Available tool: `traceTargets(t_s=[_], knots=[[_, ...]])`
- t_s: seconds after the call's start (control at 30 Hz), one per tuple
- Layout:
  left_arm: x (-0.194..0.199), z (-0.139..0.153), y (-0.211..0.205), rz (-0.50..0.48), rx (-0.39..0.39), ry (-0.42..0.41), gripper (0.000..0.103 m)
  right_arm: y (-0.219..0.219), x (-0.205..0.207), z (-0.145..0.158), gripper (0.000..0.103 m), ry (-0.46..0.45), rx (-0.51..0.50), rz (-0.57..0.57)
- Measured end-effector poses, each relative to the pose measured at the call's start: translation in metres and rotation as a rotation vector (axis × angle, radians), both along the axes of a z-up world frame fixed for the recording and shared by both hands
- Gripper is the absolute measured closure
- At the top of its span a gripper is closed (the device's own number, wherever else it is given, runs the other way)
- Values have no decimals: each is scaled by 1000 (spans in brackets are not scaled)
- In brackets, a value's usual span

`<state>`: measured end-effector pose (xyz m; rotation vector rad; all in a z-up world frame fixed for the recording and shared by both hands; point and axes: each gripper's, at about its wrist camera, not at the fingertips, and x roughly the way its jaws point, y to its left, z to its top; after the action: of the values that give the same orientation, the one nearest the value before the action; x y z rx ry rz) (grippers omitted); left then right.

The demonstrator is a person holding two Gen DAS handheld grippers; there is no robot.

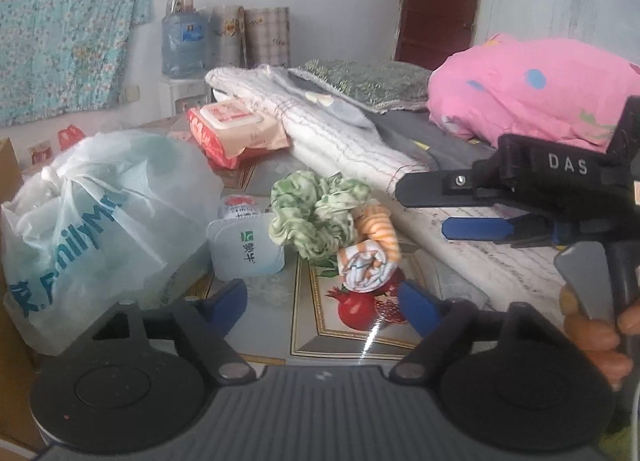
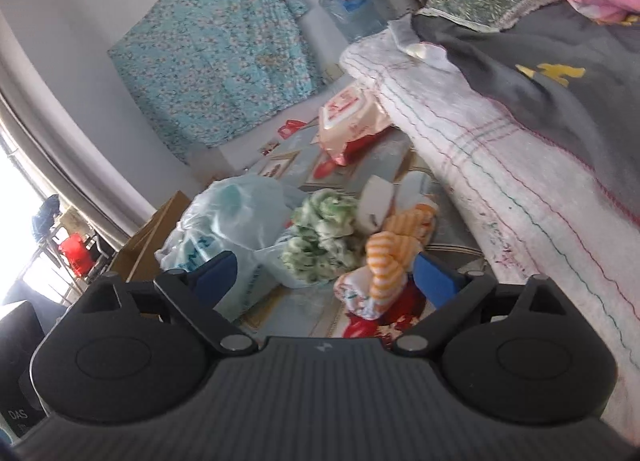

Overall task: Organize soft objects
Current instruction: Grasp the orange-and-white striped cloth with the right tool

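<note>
Both tools, left tool (image 1: 322, 301) and right tool (image 2: 326, 275), gape empty.

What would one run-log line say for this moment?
left gripper: open | right gripper: open | green ruffled fabric scrunchie, orange-striped rolled sock: untouched

scrunchie (image 1: 312, 217) touching rolled sock (image 1: 370, 257) | bag (image 1: 100, 221) left | wipes pack (image 1: 236, 129) behind

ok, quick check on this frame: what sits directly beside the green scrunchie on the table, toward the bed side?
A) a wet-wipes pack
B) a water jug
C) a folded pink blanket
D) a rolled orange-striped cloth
D: the rolled orange-striped cloth lies touching the green scrunchie on its bed side; both views show them bunched together, with both sets of jaws open and holding nothing.
</note>
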<state>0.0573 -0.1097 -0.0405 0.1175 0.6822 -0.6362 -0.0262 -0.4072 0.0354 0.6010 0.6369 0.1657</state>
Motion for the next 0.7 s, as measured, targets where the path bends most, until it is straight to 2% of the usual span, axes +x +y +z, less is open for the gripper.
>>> traceTargets(t_s=[0.1, 0.37, 0.47, 0.57, 0.7], knots=[[10, -1, -2, -2, -8, 27, 30, -2, 10, -9, 23, 25, -2, -13], [29, -16, -38, -119, -16, 57, 38, -3, 30, -26, 48, 94, -20, -37], [35, -22, -50, -133, -15, 62, 41, -3, 37, -34, 54, 117, -22, -40], [40, -25, -55, -143, -12, 72, 42, -6, 40, -44, 66, 143, 11, -41], [39, -27, -57, -160, -4, 88, 42, -10, 36, -47, 71, 150, 42, -39]])
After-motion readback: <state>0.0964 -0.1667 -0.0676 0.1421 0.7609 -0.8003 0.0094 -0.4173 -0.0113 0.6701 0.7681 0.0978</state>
